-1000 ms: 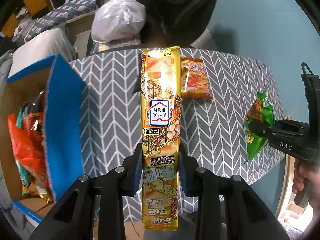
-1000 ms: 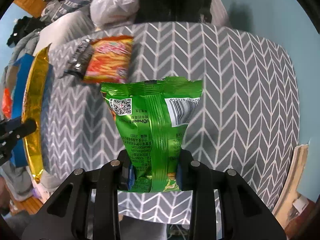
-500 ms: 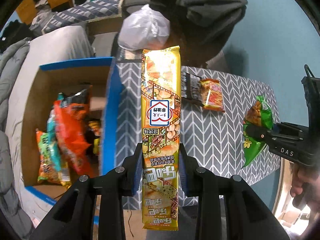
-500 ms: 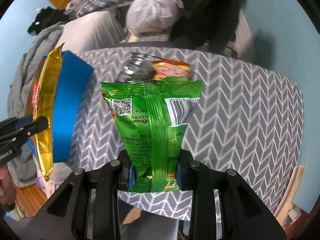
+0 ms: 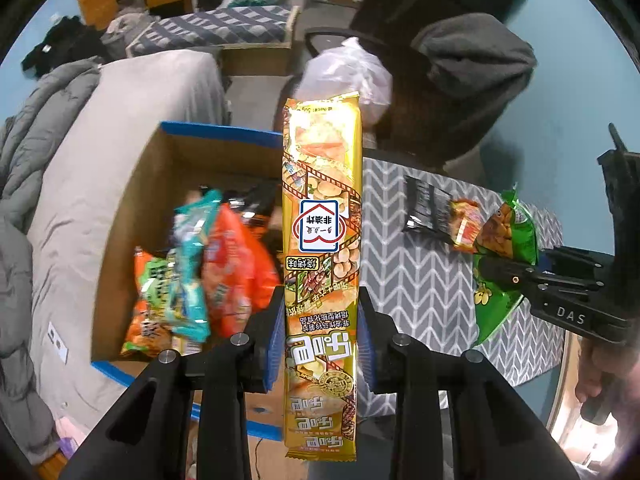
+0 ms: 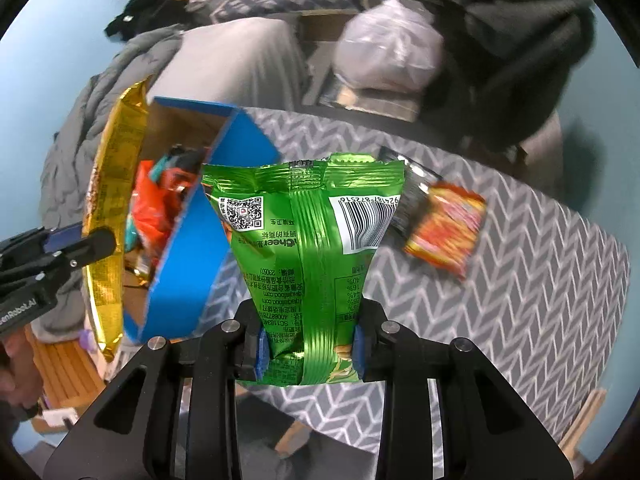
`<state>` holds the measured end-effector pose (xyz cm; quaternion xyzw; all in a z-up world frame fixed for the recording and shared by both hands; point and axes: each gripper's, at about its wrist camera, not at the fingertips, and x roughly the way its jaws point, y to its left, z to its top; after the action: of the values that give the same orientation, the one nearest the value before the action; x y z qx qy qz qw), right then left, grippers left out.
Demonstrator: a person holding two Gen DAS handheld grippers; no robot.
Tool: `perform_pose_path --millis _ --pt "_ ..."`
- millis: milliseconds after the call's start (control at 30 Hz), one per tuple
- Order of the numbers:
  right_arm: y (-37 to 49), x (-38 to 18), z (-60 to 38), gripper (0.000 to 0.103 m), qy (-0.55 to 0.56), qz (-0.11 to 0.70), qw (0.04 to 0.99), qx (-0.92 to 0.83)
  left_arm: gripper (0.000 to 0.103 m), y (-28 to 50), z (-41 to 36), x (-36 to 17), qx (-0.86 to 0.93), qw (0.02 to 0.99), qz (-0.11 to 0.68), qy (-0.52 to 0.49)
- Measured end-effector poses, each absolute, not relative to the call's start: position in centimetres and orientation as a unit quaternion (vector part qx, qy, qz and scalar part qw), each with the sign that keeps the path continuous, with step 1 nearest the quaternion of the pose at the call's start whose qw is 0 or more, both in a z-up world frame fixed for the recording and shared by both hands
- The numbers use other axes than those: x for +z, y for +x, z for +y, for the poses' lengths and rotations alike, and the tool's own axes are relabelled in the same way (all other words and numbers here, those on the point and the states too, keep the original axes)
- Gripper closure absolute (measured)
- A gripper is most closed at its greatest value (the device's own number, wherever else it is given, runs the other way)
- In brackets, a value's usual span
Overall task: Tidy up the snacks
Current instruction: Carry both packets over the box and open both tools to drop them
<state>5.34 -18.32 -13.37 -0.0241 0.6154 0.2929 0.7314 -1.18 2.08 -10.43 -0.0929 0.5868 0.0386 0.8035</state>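
- Carrying two snacks at once, with the blue-edged cardboard box (image 5: 224, 138) serving as landmark.
- Left gripper (image 5: 320, 336) clamping a long gold packet (image 5: 322, 216) across its lower part, pads pressing both long edges; packet standing up past the fingers, hanging over the box's near right corner in the left wrist view.
- Right gripper (image 6: 308, 344) pinching a green bag (image 6: 308, 240) near its bottom seam, barcode side facing the camera; bag hanging over the bench (image 6: 500, 280), just right of the box's blue wall (image 6: 192, 248).
- Sitting inside the box already: orange, teal and dark snack bags (image 5: 208, 268), piled loosely.
- Lying on the bench, well right of the box: a small red-orange packet (image 6: 446, 236) touching a dark foil packet (image 5: 426, 210).
- Judging handling: both packs looking light, air-filled and crinkly, with slick foil skin; contents likely brittle, so squeezing hard risking crushing.
- Judging grip: taking hold at a flat sealed end or low on the body, as now, looking safest; gold packet being long, likely swinging or bending above the pads.
- Judging next need: lowering each pack over the box opening, clearing its walls before letting go.
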Motion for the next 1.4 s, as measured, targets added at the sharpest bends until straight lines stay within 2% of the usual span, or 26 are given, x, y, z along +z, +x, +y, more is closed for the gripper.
perform_pose_path --millis 633,1133,1233,1300,1367,1400 --pt "7.3 -13.0 -2.3 0.073 -0.117 0.588 0.702 0.385 0.071 -2.6 13.4 -12.5 0.120 0.790 0.591 -0.109" --pt "8.5 -14.7 4.9 0.073 -0.213 0.577 0.684 0.392 0.070 -1.2 15.9 -16.2 0.122 0.768 0.621 -0.094" --pt "8.6 -14.9 5.4 0.073 -0.226 0.578 0.679 0.392 0.066 -1.2 16.1 -16.2 0.127 0.770 0.618 -0.093" --pt "8.7 -14.8 5.6 0.073 -0.230 0.575 0.681 0.390 0.054 -1.1 16.1 -15.9 0.126 0.773 0.615 -0.091" --pt "8.8 -14.6 5.6 0.063 -0.231 0.573 0.684 0.388 0.046 -1.0 16.2 -15.6 0.132 0.775 0.612 -0.084" --pt "8.8 -14.5 5.6 0.060 -0.230 0.570 0.687 0.387 0.045 -1.1 16.2 -15.4 0.134 0.776 0.610 -0.083"
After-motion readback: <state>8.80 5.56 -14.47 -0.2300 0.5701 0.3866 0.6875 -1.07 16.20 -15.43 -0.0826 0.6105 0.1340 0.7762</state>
